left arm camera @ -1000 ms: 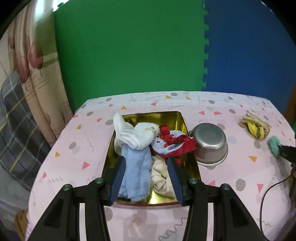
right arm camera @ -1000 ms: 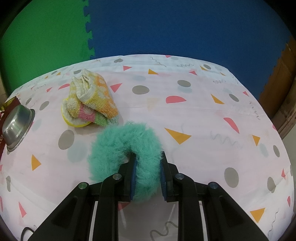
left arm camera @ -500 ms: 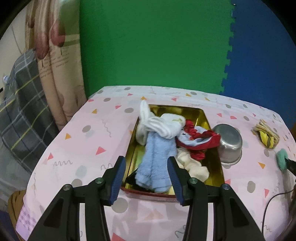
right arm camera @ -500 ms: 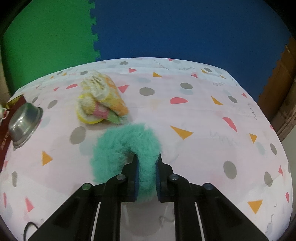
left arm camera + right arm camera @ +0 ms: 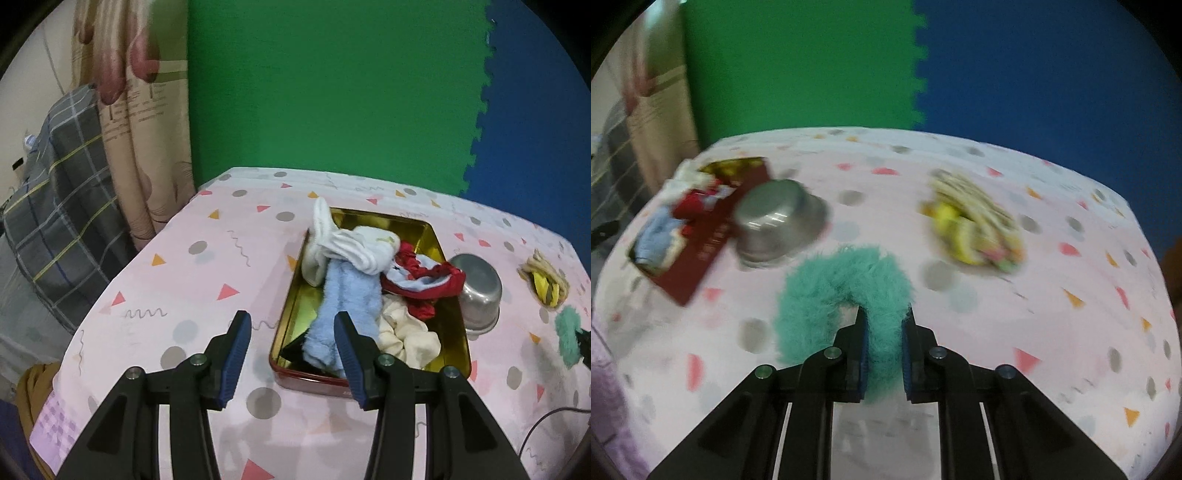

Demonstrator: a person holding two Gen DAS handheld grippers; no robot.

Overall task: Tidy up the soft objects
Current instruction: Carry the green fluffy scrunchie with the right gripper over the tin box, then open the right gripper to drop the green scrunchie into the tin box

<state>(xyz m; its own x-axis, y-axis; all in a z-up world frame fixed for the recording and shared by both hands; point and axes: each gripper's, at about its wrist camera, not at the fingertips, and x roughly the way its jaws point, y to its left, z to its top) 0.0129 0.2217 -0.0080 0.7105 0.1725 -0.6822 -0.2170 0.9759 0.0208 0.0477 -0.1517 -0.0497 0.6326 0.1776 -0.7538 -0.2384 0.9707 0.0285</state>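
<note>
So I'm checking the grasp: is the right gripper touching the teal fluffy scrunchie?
Touching. The right wrist view shows the right gripper with both blue pads pressed into the teal fluffy scrunchie, fur bulging around them.

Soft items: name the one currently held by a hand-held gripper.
The fuzzy teal scrunchie, pinched in the right hand-held gripper. The socks lie loose in the gold tin; the yellow knitted bundle sits on the table.

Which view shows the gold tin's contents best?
The left wrist view: it looks down sharply into the gold tin at the socks. The right wrist view shows the tin blurred, at the far left, mostly its red side.
</note>
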